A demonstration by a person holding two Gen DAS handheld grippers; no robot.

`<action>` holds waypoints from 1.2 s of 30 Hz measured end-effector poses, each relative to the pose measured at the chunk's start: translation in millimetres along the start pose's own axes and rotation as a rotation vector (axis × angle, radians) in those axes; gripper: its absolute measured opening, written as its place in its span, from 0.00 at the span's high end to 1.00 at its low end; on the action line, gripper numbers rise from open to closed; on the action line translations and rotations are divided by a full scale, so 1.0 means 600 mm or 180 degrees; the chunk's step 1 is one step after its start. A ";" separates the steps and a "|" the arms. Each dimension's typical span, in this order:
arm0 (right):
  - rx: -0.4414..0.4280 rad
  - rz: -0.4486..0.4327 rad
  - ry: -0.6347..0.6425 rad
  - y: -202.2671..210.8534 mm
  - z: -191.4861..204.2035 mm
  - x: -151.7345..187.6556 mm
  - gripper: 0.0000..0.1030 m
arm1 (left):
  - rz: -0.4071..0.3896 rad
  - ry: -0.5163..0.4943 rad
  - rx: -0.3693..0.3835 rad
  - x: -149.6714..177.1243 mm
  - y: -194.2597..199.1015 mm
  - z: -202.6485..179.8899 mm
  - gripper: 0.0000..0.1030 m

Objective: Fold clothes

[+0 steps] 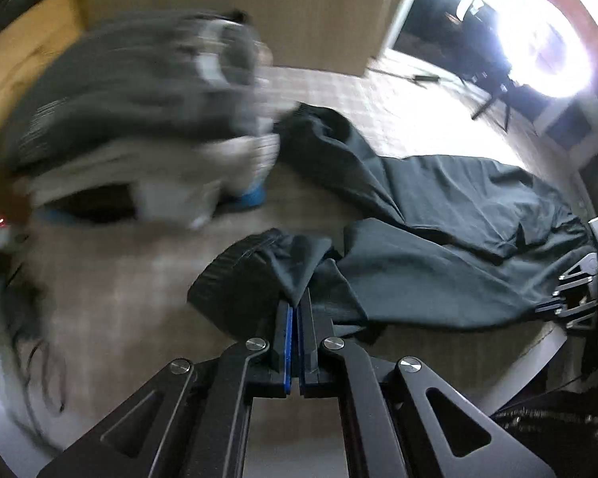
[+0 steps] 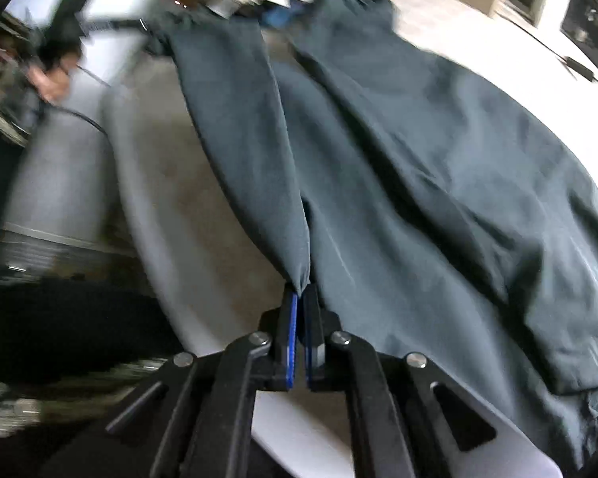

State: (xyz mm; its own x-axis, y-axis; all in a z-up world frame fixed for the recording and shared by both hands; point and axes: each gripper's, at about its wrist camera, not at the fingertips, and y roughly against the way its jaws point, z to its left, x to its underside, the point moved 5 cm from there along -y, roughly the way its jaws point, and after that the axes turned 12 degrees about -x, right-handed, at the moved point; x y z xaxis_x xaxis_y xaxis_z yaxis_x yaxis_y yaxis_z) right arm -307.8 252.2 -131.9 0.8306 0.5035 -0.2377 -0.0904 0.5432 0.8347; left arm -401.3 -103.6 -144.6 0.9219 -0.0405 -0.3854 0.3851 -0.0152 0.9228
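Dark grey cloth is what we hold in both tongs. Close to us in the left view, our left tongs (image 1: 298, 306) are squeezed tight on a fold of the trousers (image 1: 450, 235), near the stretchy ribbed band at the top. In the right view, our right tongs (image 2: 301, 292) are squeezed tight on a pinched bit of the same trousers (image 2: 398, 167), at the end of one leg.

The trousers lie spread over a pale checked bed cover (image 1: 410, 107), with the two legs side by side and a gap between them. They look crumpled and full of small folds.

A bit farther away, we see a blurry pile of other clothes (image 1: 131, 119), grey and cream, with something blue under it. The pile sits just beside the far end of the trousers.

Behind the pile stands a big brown box (image 1: 307, 8). Far off in the corner a very bright light (image 1: 546, 47) shines.

Out at the left of the right view, a hand (image 2: 50, 79) shows, too blurry to tell more.
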 end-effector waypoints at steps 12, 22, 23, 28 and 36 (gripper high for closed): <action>0.0486 -0.0643 -0.0962 0.214 -0.195 0.072 0.49 | 0.0180 -0.0076 -0.0754 -0.008 0.007 0.068 0.72; 0.1799 -0.1659 -0.3134 0.551 -0.598 0.389 0.49 | -0.0013 -0.1027 -0.0586 -0.239 -0.117 -0.147 0.68; 0.1762 -0.1716 -0.3165 0.554 -0.612 0.396 0.49 | 0.0015 -0.1020 -0.0562 -0.256 -0.132 -0.154 0.68; 0.1289 -0.1825 -0.3126 0.519 -0.672 0.376 0.48 | 0.0154 -0.1011 -0.0595 -0.296 -0.183 -0.168 0.68; 0.1339 -0.1581 -0.3217 0.486 -0.692 0.370 0.48 | 0.0311 -0.0999 -0.0658 -0.272 -0.218 -0.141 0.67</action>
State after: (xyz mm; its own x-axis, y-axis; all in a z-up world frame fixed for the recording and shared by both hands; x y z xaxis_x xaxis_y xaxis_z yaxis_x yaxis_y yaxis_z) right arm -377.6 801.2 -147.7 0.7963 -0.5555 -0.2394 0.3918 0.1722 0.9038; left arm -598.2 -10.2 -202.7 0.9089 -0.3361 -0.2470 0.3264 0.2043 0.9229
